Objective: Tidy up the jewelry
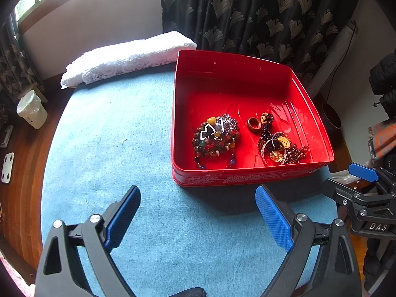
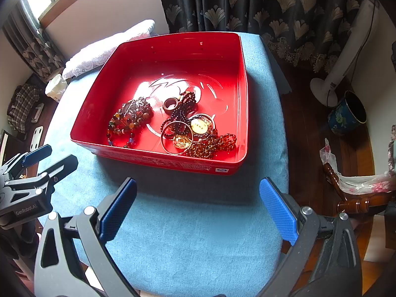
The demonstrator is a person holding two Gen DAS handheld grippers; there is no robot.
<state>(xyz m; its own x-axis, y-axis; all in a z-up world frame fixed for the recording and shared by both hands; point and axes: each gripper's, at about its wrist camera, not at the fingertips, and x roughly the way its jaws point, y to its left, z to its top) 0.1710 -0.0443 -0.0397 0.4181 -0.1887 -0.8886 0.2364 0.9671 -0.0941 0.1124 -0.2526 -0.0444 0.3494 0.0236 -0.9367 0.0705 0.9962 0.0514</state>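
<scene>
While both tools are parked over the blue cloth-covered round table (image 1: 128, 128), nothing is gripped by either one. The left gripper (image 1: 198, 219) is seen with its blue-padded fingers (image 1: 122, 216) spread wide and empty, and the right gripper (image 2: 198, 210) is spread just the same, only bare cloth showing between its pads. Each tool can be spotted at the edge of the other's view, well apart.

Around the table, a folded white lace cloth (image 1: 123, 57) is laid along the far edge, just beside the back corner of the shallow red metal tin (image 1: 247, 175). A dark curtain with gold fan patterns (image 1: 259, 12) is hung behind it. A small white lined waste bin (image 1: 32, 111) is seen on the wooden floor to the left, and a white standing fan (image 2: 346, 57) plus a dark blue floral pot (image 2: 346, 113) are seen on the right. Nothing is placed between the grippers and the tin's near wall (pretty clear path, honestly).

Inside the tin, all the jewelry is bunched toward the near side. A heap of multicoloured bead bracelets (image 2: 128, 121) is piled on the left. A brown wooden ring (image 2: 170, 104) is set just beside it. On the right, dark red bead strands (image 2: 183, 111), a thin silver bangle (image 2: 176, 137), a round gold disc (image 2: 199, 126) and amber-red beaded strands (image 2: 212, 146) are tangled together, touching.
</scene>
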